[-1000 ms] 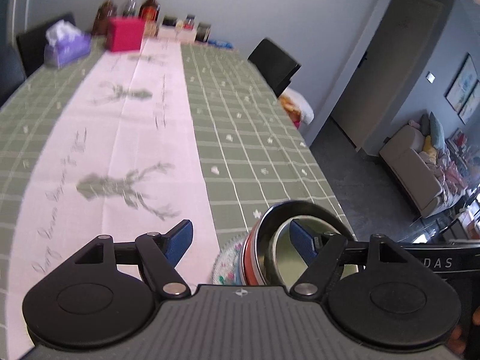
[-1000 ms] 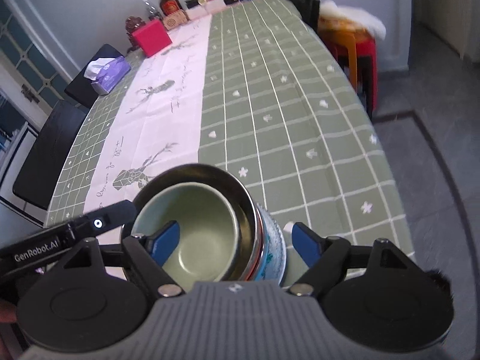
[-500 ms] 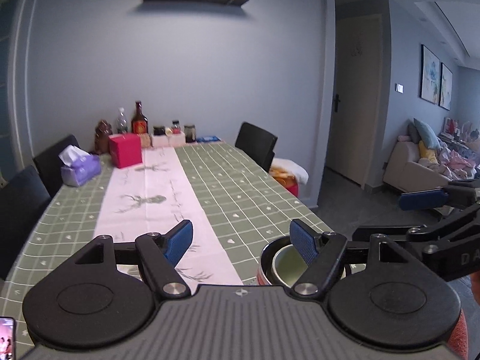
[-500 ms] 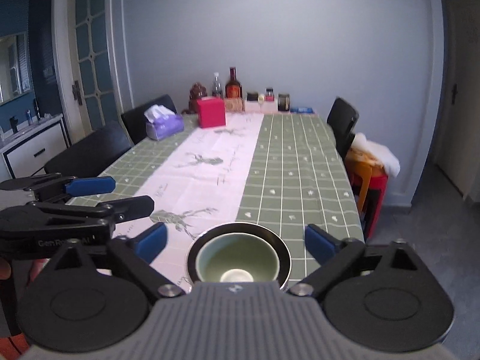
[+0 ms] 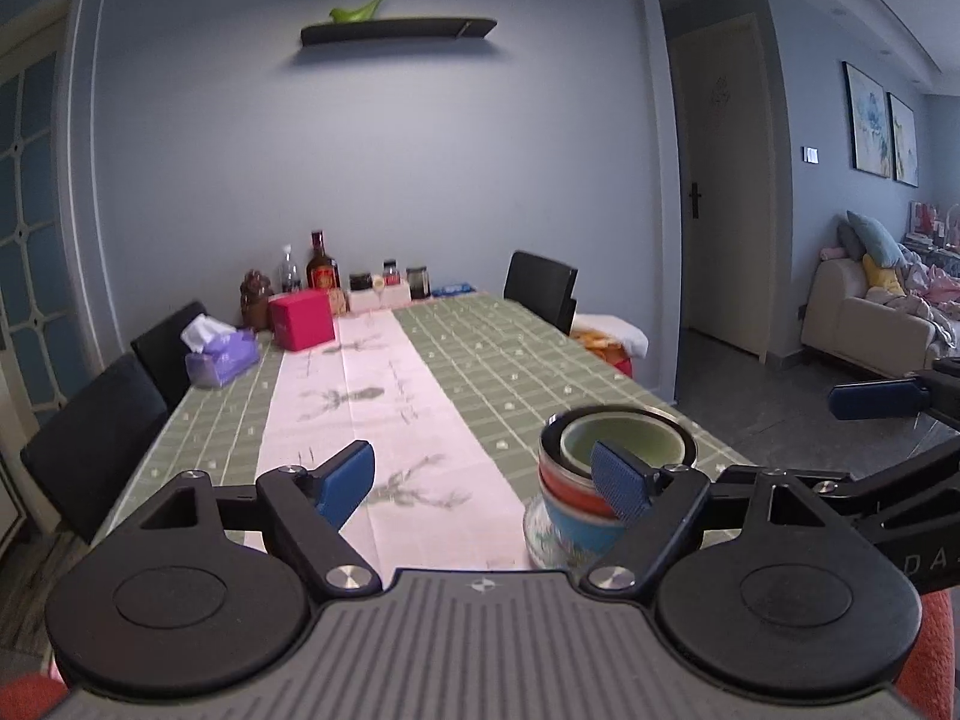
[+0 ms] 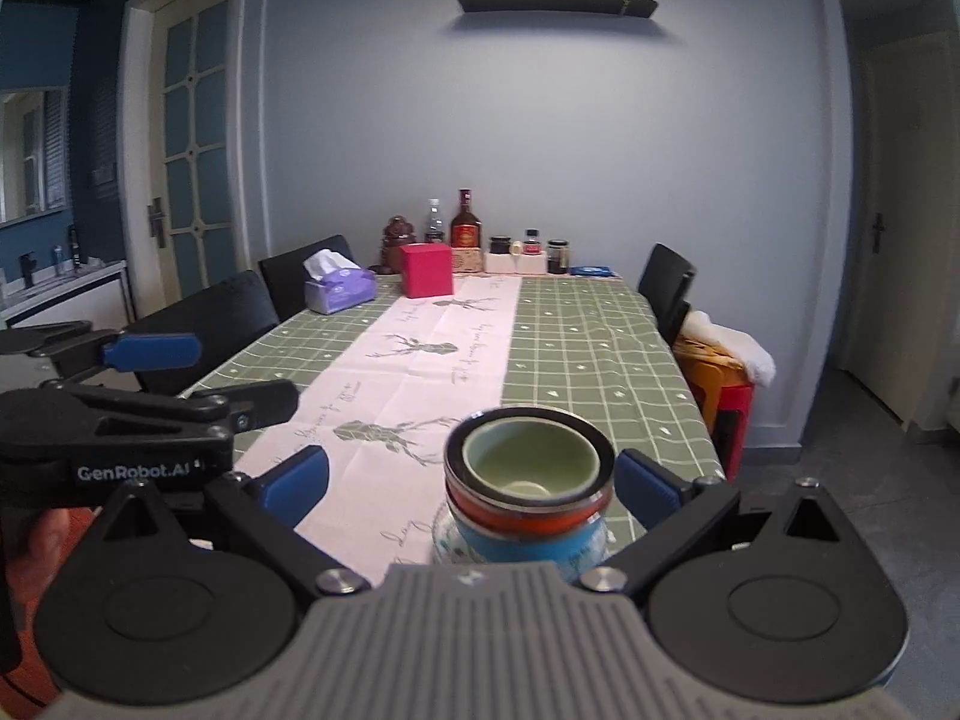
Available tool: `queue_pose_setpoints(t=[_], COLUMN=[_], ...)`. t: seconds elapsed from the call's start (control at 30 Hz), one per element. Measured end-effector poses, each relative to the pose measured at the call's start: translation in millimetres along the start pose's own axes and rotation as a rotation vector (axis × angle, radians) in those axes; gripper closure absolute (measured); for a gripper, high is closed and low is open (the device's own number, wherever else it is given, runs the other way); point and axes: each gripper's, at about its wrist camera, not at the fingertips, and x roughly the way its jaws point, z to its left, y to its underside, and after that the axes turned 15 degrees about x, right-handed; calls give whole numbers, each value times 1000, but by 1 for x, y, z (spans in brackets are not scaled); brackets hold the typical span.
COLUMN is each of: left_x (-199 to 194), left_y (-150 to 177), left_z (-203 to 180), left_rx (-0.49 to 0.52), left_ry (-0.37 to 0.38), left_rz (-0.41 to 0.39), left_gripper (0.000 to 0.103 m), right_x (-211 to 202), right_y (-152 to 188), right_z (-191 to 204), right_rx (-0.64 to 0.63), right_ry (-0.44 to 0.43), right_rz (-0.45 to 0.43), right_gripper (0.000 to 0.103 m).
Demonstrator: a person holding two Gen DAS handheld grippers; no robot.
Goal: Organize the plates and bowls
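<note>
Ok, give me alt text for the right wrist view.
A nested stack of bowls stands on a patterned plate at the near end of a green checked table, between the open right tongs, untouched. The left tongs are at left.

A red box (image 6: 426, 269) stands at the far end of the pink table runner (image 6: 420, 372). Left of the box sits a purple tissue box (image 6: 337, 290); behind it stand bottles (image 6: 465, 228) and what look like jars. High above the box hangs a dark wall shelf (image 6: 555, 2).
</note>
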Motion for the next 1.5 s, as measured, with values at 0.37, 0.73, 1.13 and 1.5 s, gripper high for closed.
queue_pose_setpoints(t=[0.37,0.73,1.13,1.5], left_x=[18,21,21,19], left_y=[52,65,65,64], left_z=[-10,-9,-8,-9], left_rx=[-21,-66,-71,-74], left_ry=[-38,-29,-31,-33], left_rz=[180,250,249,245], left_gripper=[7,7,7,7], right_x=[15,24,21,22], right_y=[36,51,52,54], right_z=[-7,-14,-11,-7], right_rx=[37,78,75,66], right_ry=[148,192,181,170], right_rz=[73,113,106,116], right_gripper=[4,4,4,4])
